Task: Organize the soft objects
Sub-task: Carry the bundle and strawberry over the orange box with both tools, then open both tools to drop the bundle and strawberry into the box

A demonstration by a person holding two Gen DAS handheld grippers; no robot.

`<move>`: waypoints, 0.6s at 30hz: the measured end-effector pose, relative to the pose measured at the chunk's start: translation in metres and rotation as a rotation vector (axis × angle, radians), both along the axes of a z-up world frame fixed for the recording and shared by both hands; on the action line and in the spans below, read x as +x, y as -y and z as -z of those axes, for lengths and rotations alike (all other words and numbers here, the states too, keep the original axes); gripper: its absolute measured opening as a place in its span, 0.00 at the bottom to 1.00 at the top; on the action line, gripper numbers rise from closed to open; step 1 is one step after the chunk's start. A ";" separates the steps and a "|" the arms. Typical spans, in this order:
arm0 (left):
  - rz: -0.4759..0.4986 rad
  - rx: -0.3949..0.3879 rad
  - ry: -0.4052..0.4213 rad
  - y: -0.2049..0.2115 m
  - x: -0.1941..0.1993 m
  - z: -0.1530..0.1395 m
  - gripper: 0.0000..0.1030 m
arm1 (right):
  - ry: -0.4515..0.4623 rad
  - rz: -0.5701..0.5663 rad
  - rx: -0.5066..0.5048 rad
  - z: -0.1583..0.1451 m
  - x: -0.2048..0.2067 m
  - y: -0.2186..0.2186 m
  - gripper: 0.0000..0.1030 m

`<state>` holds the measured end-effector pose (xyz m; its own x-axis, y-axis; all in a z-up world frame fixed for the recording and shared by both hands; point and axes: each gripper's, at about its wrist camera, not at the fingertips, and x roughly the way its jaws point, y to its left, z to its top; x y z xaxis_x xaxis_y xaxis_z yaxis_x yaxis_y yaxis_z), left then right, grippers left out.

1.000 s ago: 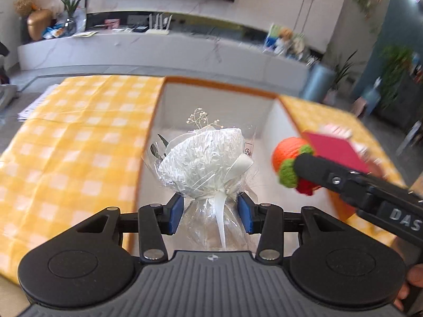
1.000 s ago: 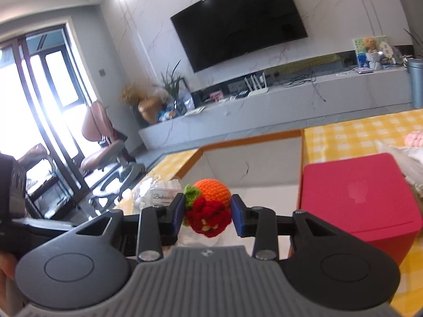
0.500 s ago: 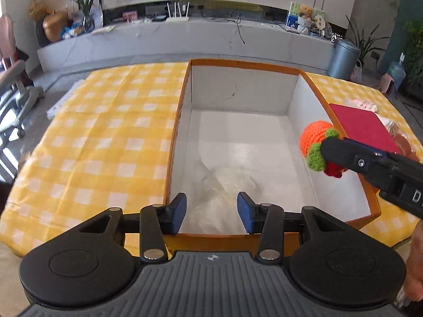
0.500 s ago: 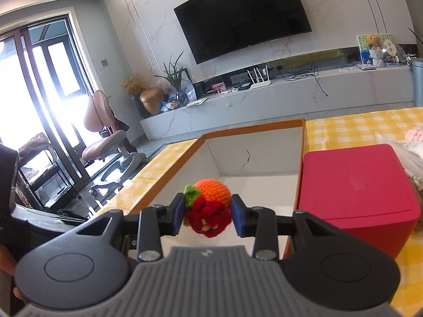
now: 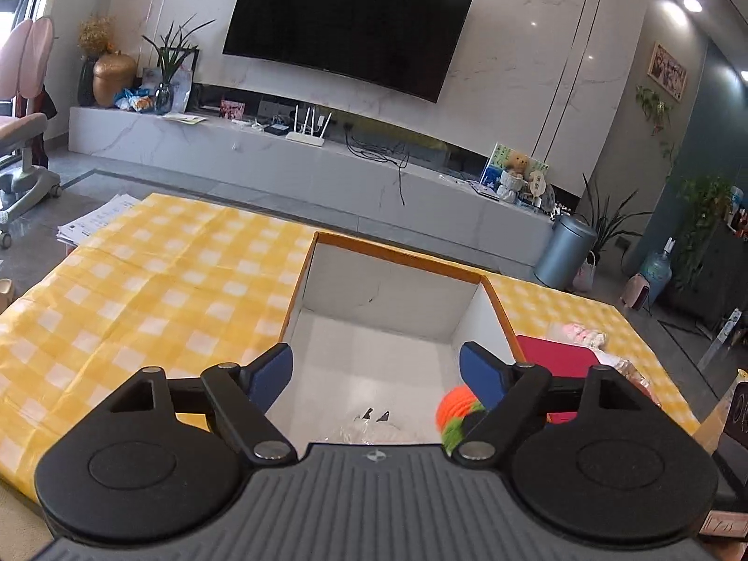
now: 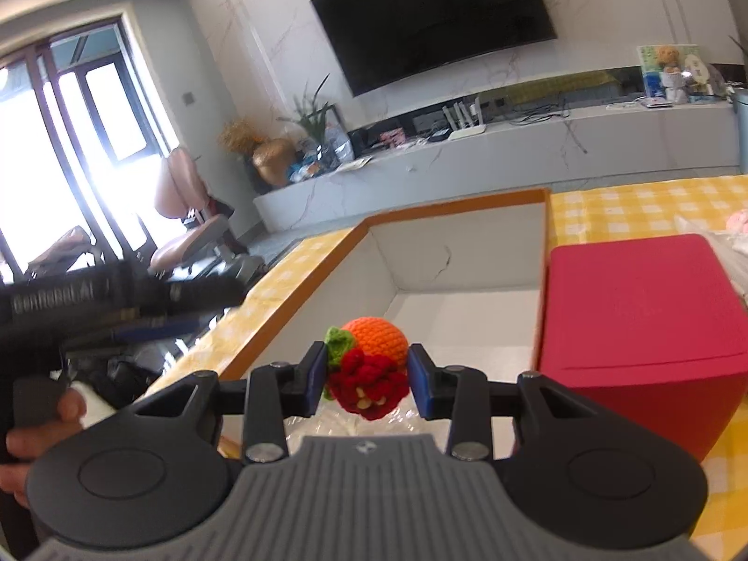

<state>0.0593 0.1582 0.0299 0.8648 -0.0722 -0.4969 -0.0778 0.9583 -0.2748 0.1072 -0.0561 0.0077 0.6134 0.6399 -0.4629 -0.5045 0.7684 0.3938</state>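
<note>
Crocheted orange-and-red flower toy [image 6: 371, 364] sits pinched between my right gripper's [image 6: 367, 381] 2 blue pads, hanging above the orange-rimmed white box [image 6: 449, 205]. My left gripper [image 5: 376, 369] is opening wide with nothing between its pads; beneath it a cellophane-wrapped bundle [image 5: 369, 427] lies on the box floor. A red box [image 6: 640, 308] stands just beside, on the yellow checked tablecloth [image 5: 140, 290].

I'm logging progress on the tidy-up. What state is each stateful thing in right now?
left gripper: jaws opening, nothing between them.
right gripper: shut on the crochet toy, held above the box.
box: open-topped, with the wrapped bouquet lying inside at its near end.
red case: closed, beside the box.
television: screen dark.
</note>
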 end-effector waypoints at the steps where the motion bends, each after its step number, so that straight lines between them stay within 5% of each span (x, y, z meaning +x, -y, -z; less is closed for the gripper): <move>1: -0.004 0.005 -0.002 0.001 0.002 0.001 0.93 | -0.001 -0.009 -0.010 0.001 -0.001 -0.002 0.36; 8: 0.011 -0.065 -0.083 0.001 0.015 0.016 0.93 | -0.056 -0.031 -0.038 0.013 0.004 -0.016 0.36; 18: 0.030 0.006 -0.108 0.010 0.018 0.019 0.93 | -0.060 -0.064 -0.109 0.022 0.001 -0.029 0.36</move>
<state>0.0770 0.1480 0.0105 0.8038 -0.0945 -0.5874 -0.0775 0.9623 -0.2608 0.1081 -0.0270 -0.0141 0.5419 0.6210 -0.5663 -0.5321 0.7751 0.3408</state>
